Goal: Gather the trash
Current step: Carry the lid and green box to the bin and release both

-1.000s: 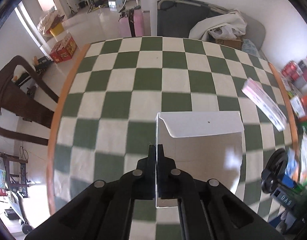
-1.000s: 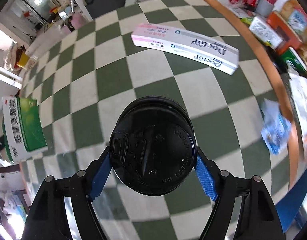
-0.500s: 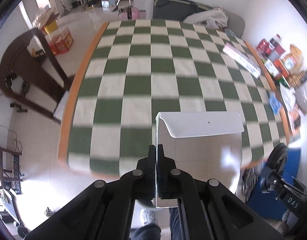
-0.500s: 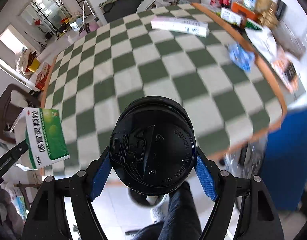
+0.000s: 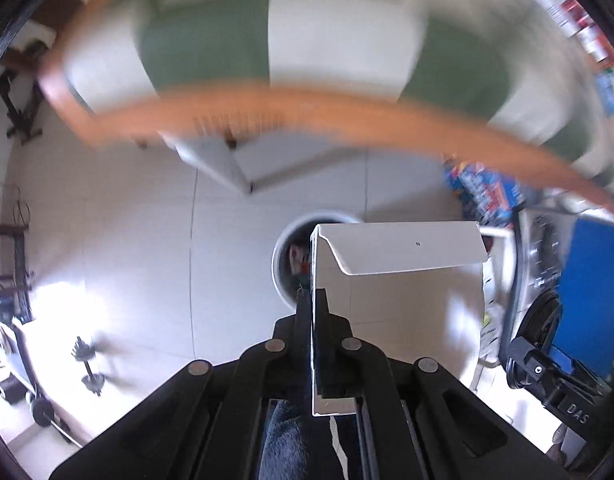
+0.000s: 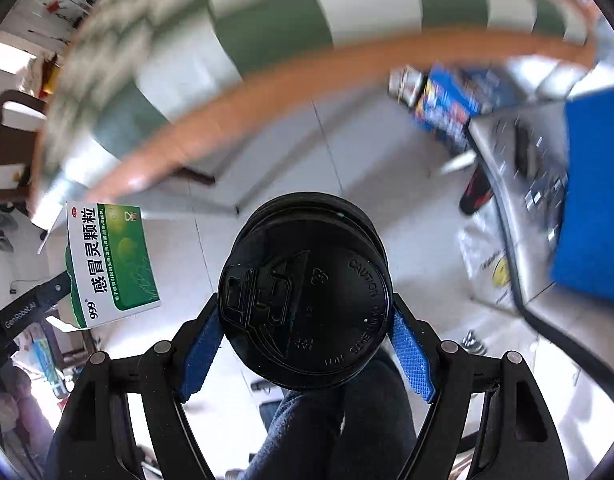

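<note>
Box (image 5: 395, 308), lidded cup (image 6: 307, 304) — over floor

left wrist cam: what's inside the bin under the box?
The white bin on the floor shows a dark interior with some reddish scraps, too blurred to name. The medicine box clamped in the left tool covers most of its opening.
</note>
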A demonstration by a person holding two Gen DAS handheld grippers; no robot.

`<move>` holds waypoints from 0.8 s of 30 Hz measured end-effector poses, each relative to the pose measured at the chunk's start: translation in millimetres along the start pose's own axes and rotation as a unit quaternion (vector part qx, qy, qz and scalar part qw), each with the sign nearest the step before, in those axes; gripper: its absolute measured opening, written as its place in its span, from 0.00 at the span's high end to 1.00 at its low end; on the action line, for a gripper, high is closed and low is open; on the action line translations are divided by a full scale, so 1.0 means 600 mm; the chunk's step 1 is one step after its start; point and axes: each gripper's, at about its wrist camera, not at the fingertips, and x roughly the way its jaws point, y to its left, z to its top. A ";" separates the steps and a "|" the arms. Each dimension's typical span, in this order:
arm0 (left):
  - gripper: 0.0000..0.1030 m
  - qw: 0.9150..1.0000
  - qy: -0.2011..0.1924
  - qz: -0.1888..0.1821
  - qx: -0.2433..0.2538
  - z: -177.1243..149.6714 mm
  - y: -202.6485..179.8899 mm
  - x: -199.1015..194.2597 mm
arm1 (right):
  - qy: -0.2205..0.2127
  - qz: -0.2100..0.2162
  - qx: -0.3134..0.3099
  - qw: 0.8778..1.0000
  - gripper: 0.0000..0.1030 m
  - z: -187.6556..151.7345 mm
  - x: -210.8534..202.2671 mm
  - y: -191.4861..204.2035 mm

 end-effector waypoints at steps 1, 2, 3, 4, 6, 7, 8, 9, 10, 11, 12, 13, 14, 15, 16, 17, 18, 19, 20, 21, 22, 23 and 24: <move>1.00 1.000 0.010 -0.002 -0.004 -0.001 0.002 0.038 | 0.006 0.000 -0.001 1.000 0.23 -0.003 0.028 -0.005; 1.00 1.000 0.022 -0.002 -0.008 -0.003 0.007 0.088 | 0.011 0.000 -0.003 1.000 0.23 -0.007 0.060 -0.009; 1.00 0.999 0.032 0.000 -0.011 -0.002 0.010 0.129 | 0.019 0.000 -0.007 1.000 0.22 -0.009 0.105 -0.014; 1.00 0.999 0.040 -0.001 -0.013 -0.002 0.012 0.163 | 0.023 0.001 -0.009 1.000 0.22 -0.012 0.135 -0.018; 1.00 0.998 0.055 0.001 -0.015 0.003 0.016 0.244 | 0.033 0.002 -0.013 0.999 0.22 -0.013 0.208 -0.025; 1.00 0.998 0.066 0.001 -0.015 0.006 0.018 0.289 | 0.039 0.002 -0.016 0.999 0.22 -0.013 0.243 -0.027; 1.00 0.997 0.071 -0.001 -0.016 0.007 0.019 0.313 | 0.046 0.001 -0.020 0.999 0.22 -0.014 0.290 -0.028; 1.00 0.997 0.075 -0.002 -0.015 0.009 0.019 0.348 | 0.052 0.000 -0.026 0.998 0.22 -0.014 0.321 -0.027; 1.00 0.997 0.079 0.000 -0.012 0.011 0.021 0.372 | 0.060 -0.001 -0.032 0.998 0.22 -0.014 0.361 -0.026; 1.00 0.996 0.084 0.000 -0.011 0.012 0.021 0.401 | 0.065 0.000 -0.036 0.997 0.22 -0.014 0.398 -0.025; 1.00 0.996 0.090 -0.006 -0.011 0.013 0.021 0.428 | 0.069 0.000 -0.044 0.997 0.22 -0.014 0.433 -0.022; 1.00 0.995 0.094 -0.008 -0.010 0.011 0.026 0.442 | 0.071 -0.002 -0.050 0.996 0.22 -0.009 0.454 -0.018; 1.00 0.995 0.098 -0.006 -0.004 0.009 0.025 0.461 | 0.073 -0.003 -0.058 0.996 0.22 -0.009 0.484 -0.013; 0.97 0.995 0.098 -0.005 -0.001 0.009 0.025 0.475 | 0.076 -0.005 -0.064 0.995 0.22 -0.009 0.517 -0.012; 0.96 0.995 0.098 -0.006 -0.001 0.008 0.025 0.486 | 0.078 -0.005 -0.067 0.995 0.20 -0.009 0.538 -0.013; 0.94 0.995 0.101 -0.008 0.001 0.008 0.027 0.498 | 0.082 -0.002 -0.070 0.994 0.20 -0.008 0.562 -0.014; 0.94 0.995 0.103 -0.010 0.001 0.007 0.028 0.504 | 0.084 -0.001 -0.071 0.994 0.18 -0.006 0.579 -0.017; 0.94 0.995 0.102 -0.007 0.000 0.006 0.033 0.508 | 0.086 0.005 -0.072 0.994 0.17 -0.005 0.596 -0.020; 0.94 0.995 0.102 -0.003 0.000 0.001 0.042 0.510 | 0.092 0.015 -0.073 0.993 0.16 -0.004 0.612 -0.021; 0.93 0.995 0.102 0.000 0.000 0.000 0.045 0.510 | 0.096 0.022 -0.074 0.992 0.14 -0.005 0.623 -0.021; 0.92 0.995 0.098 0.006 -0.002 -0.002 0.051 0.509 | 0.097 0.027 -0.073 0.992 0.12 -0.004 0.629 -0.024; 0.80 0.995 0.095 0.010 -0.003 -0.004 0.058 0.505 | 0.102 0.033 -0.077 0.991 0.12 -0.004 0.635 -0.024; 0.47 0.996 0.088 0.013 -0.003 -0.005 0.062 0.500 | 0.106 0.038 -0.082 0.990 0.12 -0.006 0.639 -0.023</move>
